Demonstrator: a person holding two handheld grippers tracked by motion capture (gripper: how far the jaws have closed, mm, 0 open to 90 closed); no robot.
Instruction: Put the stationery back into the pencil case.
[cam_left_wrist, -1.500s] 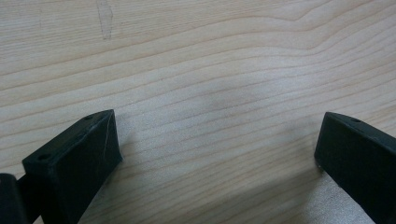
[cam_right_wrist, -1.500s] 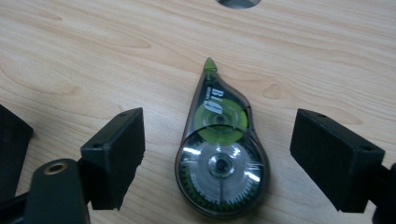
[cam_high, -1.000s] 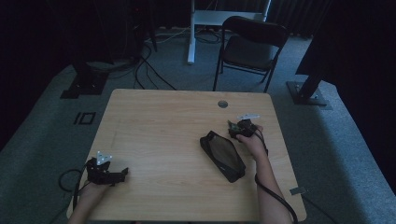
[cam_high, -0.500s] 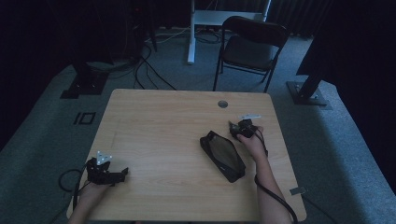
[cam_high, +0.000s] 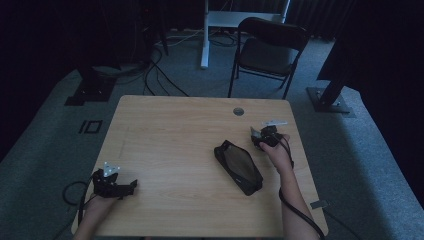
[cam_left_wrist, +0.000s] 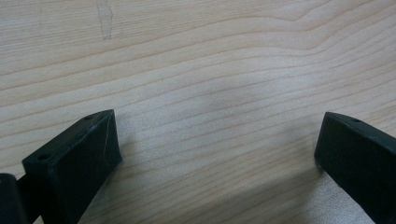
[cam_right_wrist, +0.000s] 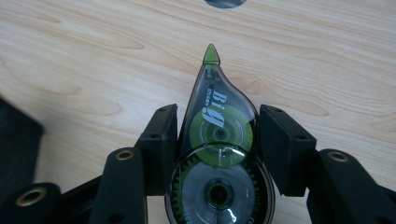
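On the wooden worktop (cam_high: 170, 145) a black pouch (cam_high: 239, 166) is laid. A correction tape (cam_right_wrist: 217, 154) is clamped by the right gripper (cam_right_wrist: 217, 149); the left gripper (cam_left_wrist: 217, 149) is held wide open, empty.

The person's left forearm enters from the bottom edge at the near left corner, its hand (cam_high: 100, 202) holding the black two-jaw left gripper (cam_left_wrist: 217, 149) low, jaws spread wide with nothing between them. The right forearm reaches forward, its hand (cam_high: 276, 152) holding the black two-jaw right gripper (cam_right_wrist: 217, 140), jaws closed against both sides of a translucent green-and-grey correction tape dispenser (cam_right_wrist: 218, 154).
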